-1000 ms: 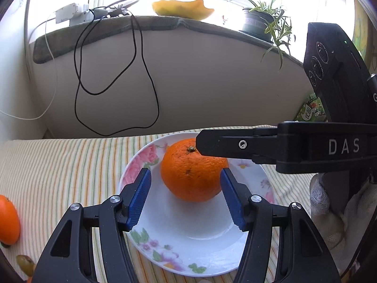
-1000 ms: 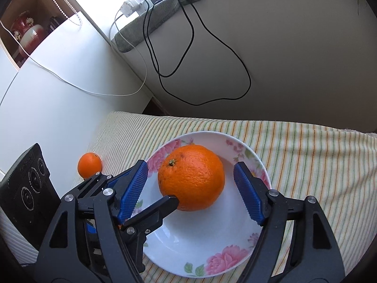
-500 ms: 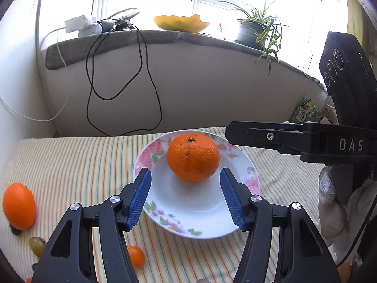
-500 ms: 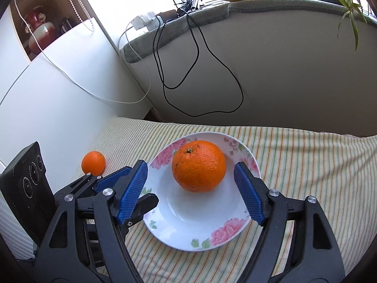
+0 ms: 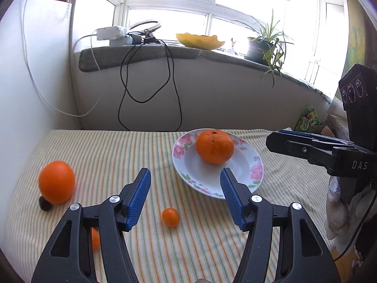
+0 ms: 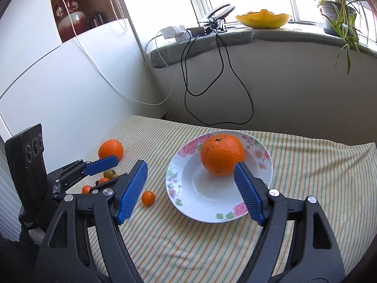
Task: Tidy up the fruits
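Both tongs are spread and hold nothing. Just ahead of the left tongs (image 5: 185,194), between their tips, a small orange fruit (image 5: 170,217) lies on the striped cloth (image 5: 117,155). Beyond the right tongs (image 6: 189,188) sits the floral plate (image 6: 207,208), carrying a large orange (image 6: 222,154). Farther off, left of the left tongs, a second orange (image 5: 56,181) rests on the cloth.

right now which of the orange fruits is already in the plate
Only the big orange, resting in the floral plate. The other big orange and the small one lie on the striped cloth.
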